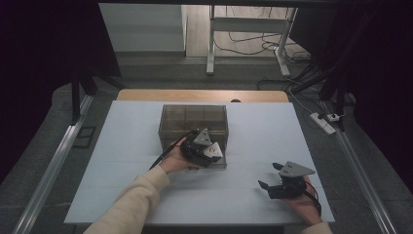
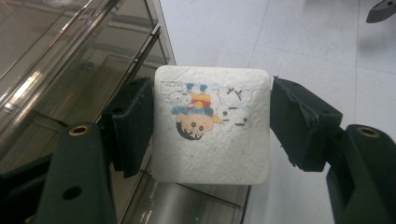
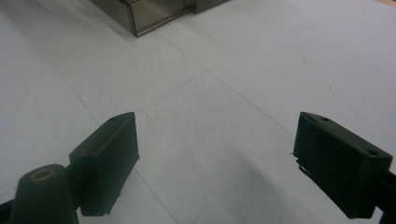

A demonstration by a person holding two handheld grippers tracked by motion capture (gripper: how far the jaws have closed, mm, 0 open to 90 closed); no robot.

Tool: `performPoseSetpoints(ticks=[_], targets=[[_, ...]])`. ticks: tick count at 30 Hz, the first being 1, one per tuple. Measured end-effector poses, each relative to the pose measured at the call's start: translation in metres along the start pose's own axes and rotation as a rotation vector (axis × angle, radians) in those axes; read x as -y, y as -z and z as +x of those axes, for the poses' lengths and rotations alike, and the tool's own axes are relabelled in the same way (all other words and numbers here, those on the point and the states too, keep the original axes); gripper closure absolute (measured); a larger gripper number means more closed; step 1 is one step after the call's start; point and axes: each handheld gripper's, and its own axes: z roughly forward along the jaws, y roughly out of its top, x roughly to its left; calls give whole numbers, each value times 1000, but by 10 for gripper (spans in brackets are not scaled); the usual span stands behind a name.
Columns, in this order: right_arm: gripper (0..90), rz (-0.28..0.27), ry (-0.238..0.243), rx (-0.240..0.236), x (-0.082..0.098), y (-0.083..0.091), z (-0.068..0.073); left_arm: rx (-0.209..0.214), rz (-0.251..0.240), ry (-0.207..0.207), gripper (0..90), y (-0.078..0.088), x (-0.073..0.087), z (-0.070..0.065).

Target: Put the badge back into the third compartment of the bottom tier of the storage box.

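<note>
A white square packet (image 2: 210, 154) with a cartoon print sits between the jaws of my left gripper (image 2: 211, 126), and both pads press on its sides. In the high view this gripper (image 1: 208, 147) hangs over the front right corner of a smoked see-through box (image 1: 194, 122) with dividers, the packet (image 1: 215, 152) showing white at its tip. The box's rim and walls (image 2: 70, 60) run along the left of the left gripper view. My right gripper (image 1: 269, 178) rests near the table's front right, its jaws wide apart with nothing between them (image 3: 215, 154).
The white tabletop (image 1: 263, 131) stretches around the box, with a wooden strip (image 1: 202, 95) at its far edge. A corner of the box (image 3: 140, 14) shows far ahead of the right gripper. Beyond the table are floor cables, a power strip (image 1: 323, 122) and a desk frame (image 1: 210, 58).
</note>
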Motion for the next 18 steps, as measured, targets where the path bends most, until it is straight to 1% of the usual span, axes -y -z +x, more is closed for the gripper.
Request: performPoseSetpoints(ticks=[2, 4, 6, 18], targets=[[138, 1, 1, -2, 0, 0, 0, 4, 2, -10, 319, -1, 1, 0], [138, 0, 1, 0, 0, 0, 0, 9, 5, -13, 291, 0, 1, -1], [138, -2, 2, 1, 0, 0, 0, 18, 0, -4, 279, 1, 1, 0], [139, -5, -2, 1, 0, 2, 0, 27, -11, 22, 276, 8, 1, -1]])
